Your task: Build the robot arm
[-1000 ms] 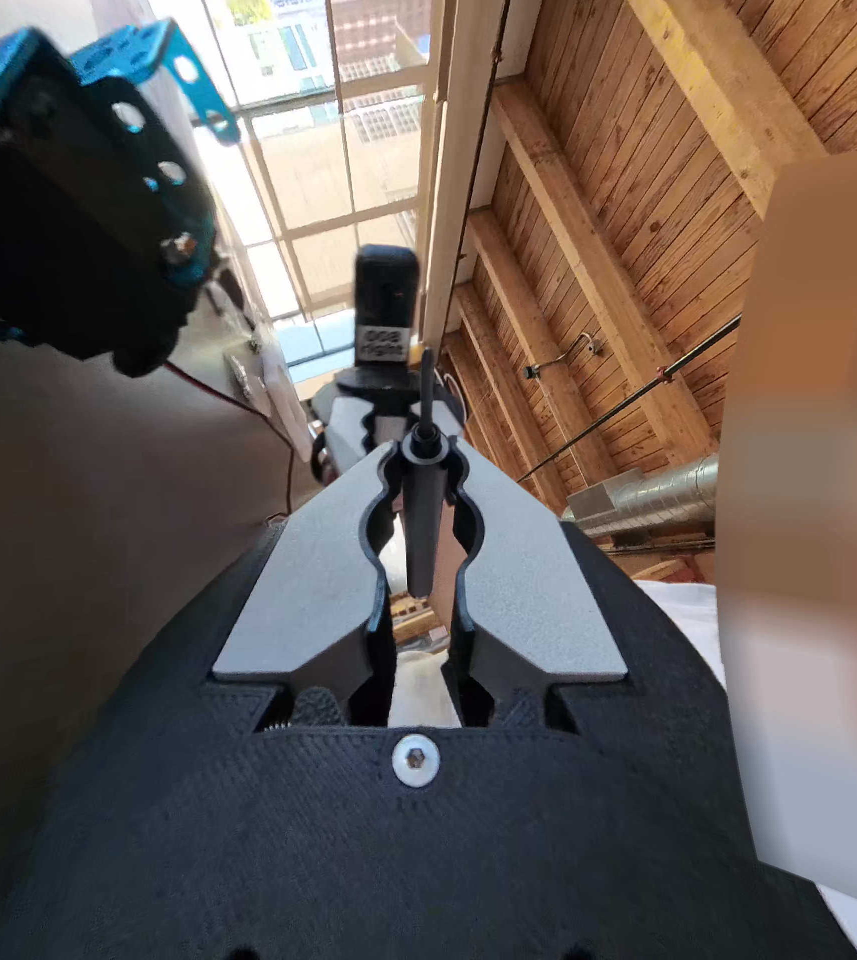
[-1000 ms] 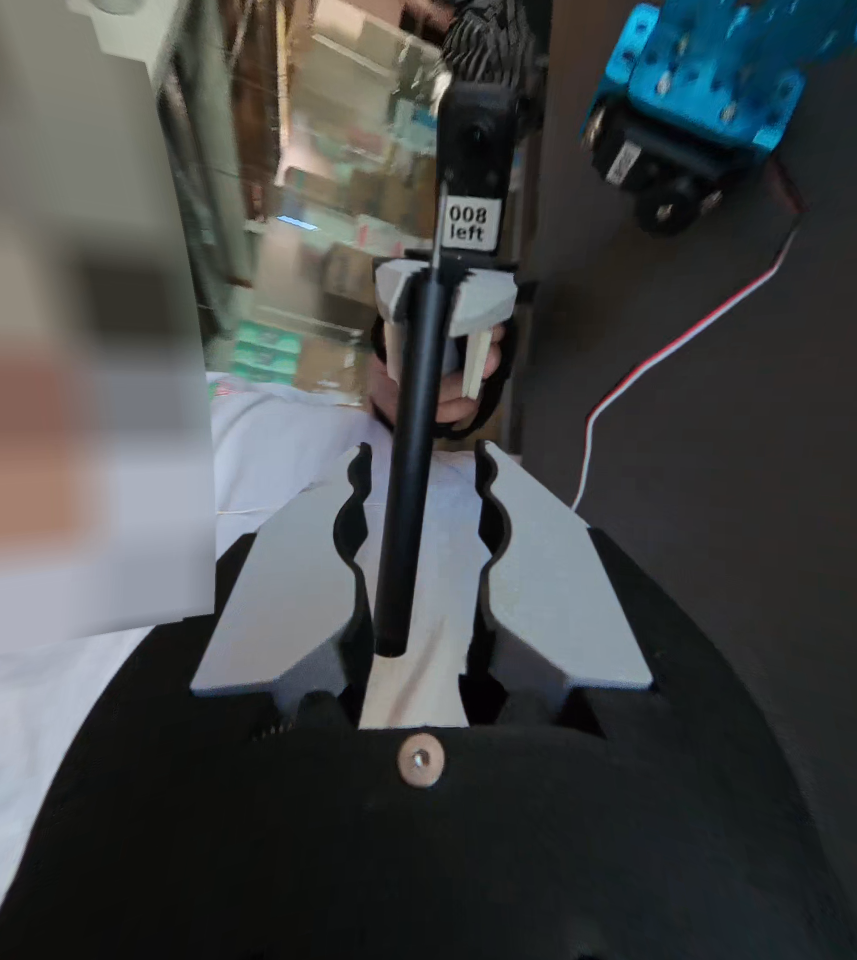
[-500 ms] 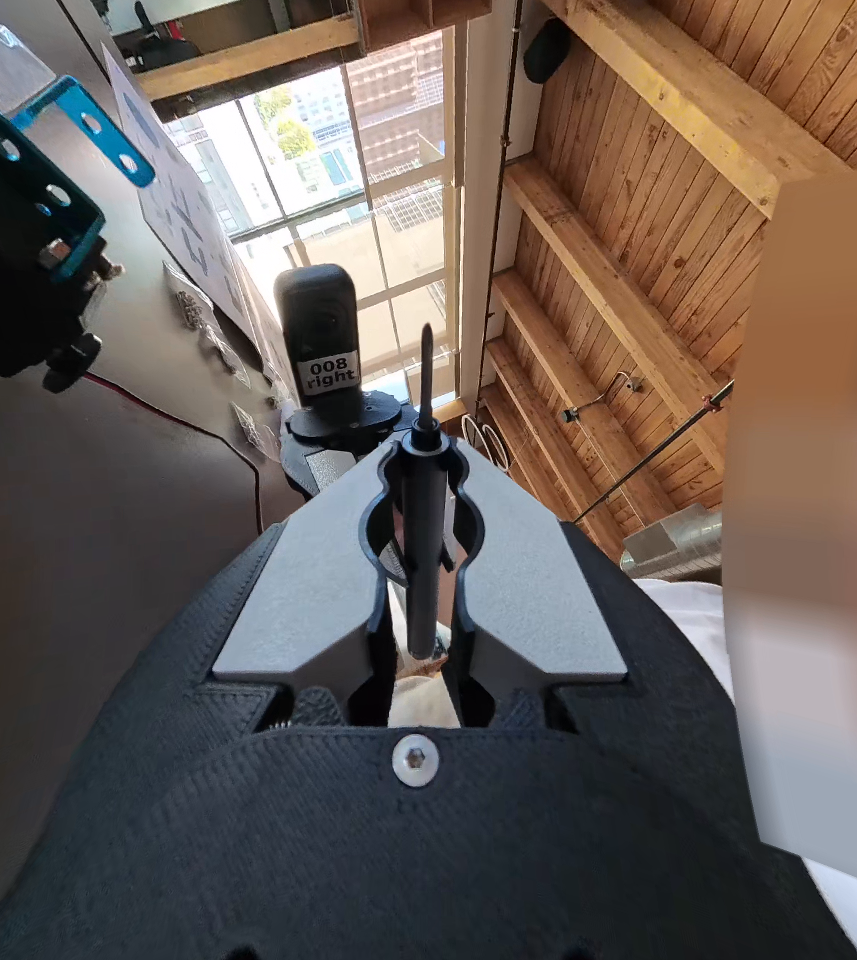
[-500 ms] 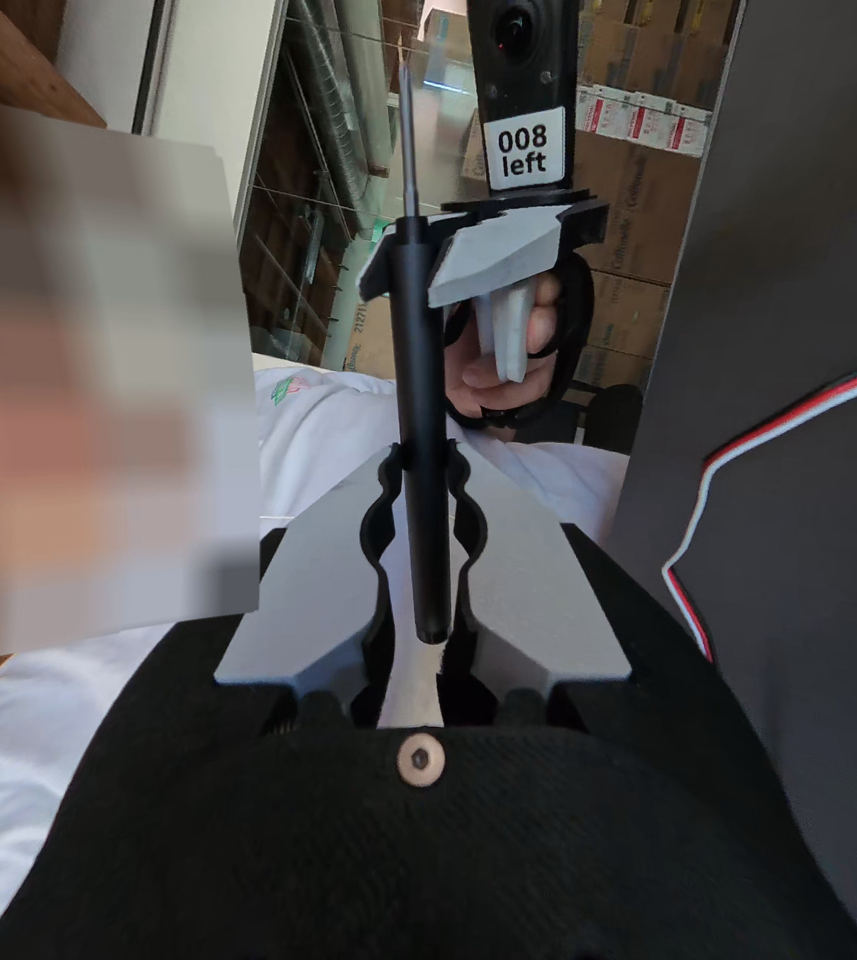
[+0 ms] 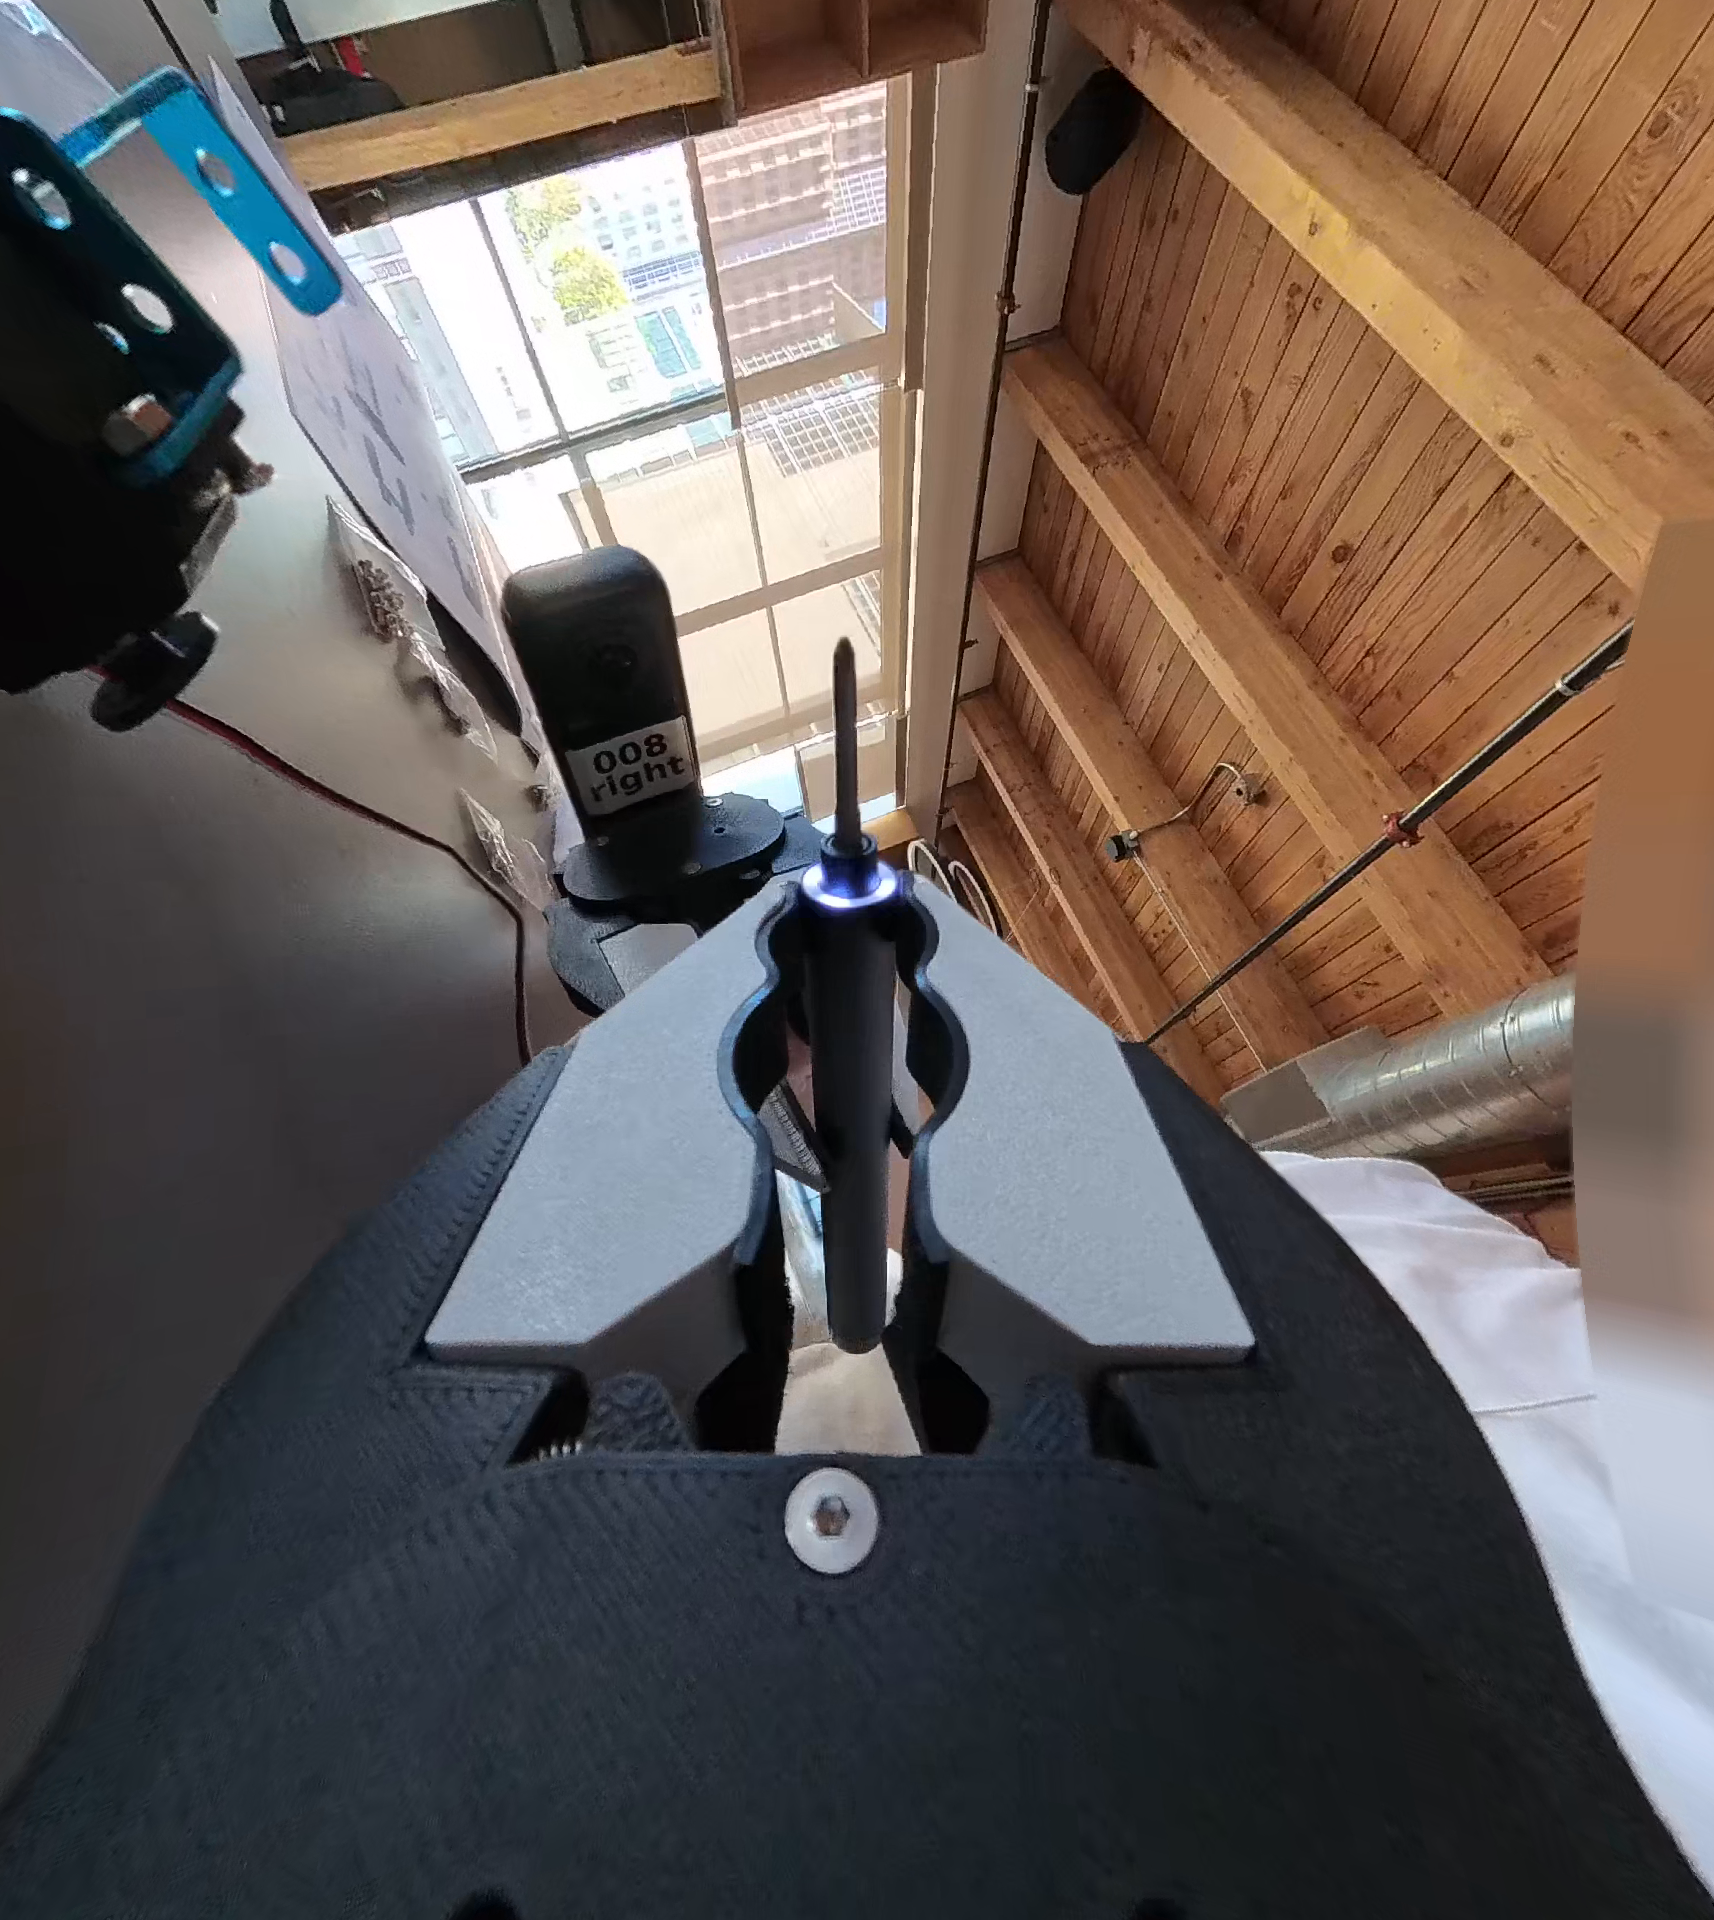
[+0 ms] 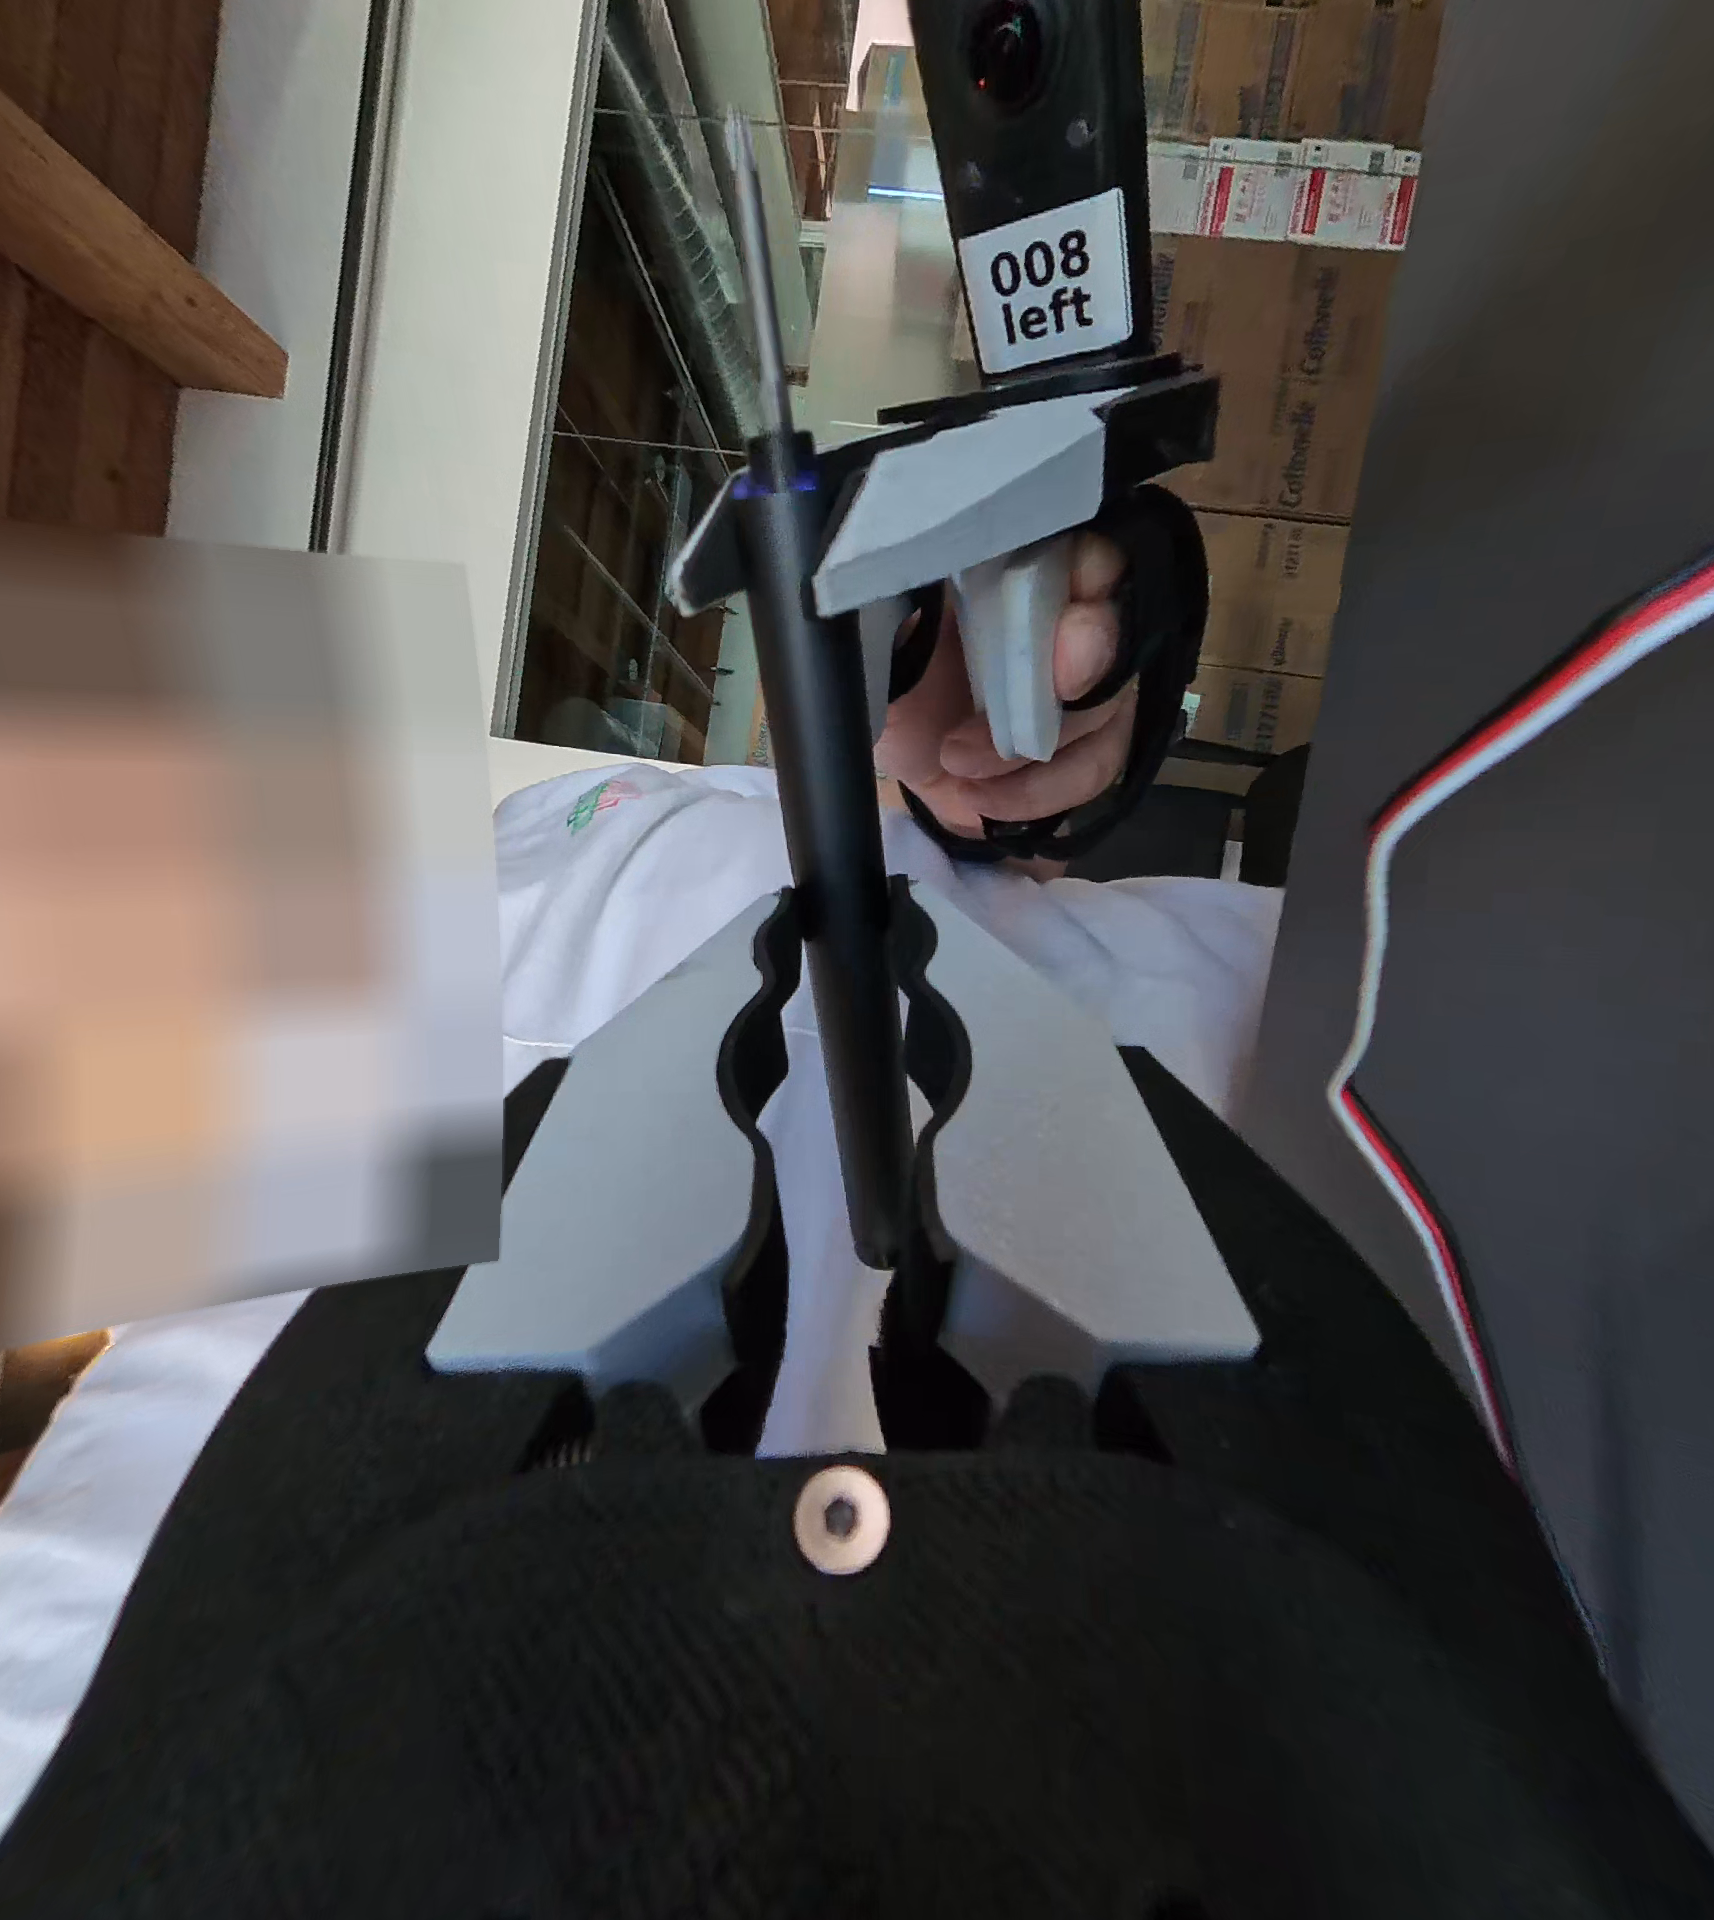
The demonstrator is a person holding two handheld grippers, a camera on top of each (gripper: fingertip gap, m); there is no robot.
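A slim black electric screwdriver (image 5: 848, 1143) runs between both grippers, its thin bit (image 5: 842, 727) pointing away in the left wrist view. A ring at its collar glows blue-white. My left gripper (image 5: 845, 909) is shut on the screwdriver just below the collar. My right gripper (image 6: 845, 914) is shut on the lower part of the same screwdriver (image 6: 811, 727), whose end sits between its fingers. The left gripper (image 6: 775, 509) shows farther along the tool in the right wrist view, held by a hand (image 6: 1029, 769). The right gripper's camera (image 5: 604, 675) shows behind the left fingers.
A blue metal bracket with a black servo (image 5: 53, 364) stands on the dark table (image 5: 157, 1039) to the left, trailing a red, white and black wire (image 6: 1393, 935). Small bags of screws (image 5: 385, 592) lie beyond. A person in a white shirt (image 6: 666, 894) is close by. Across from one pair of fingers to the other is roughly 6 cm.
My right gripper has closed on the screwdriver's body; a second ago its fingers stood apart. Both grippers have tilted with the tool. The ring at the collar has lit up.
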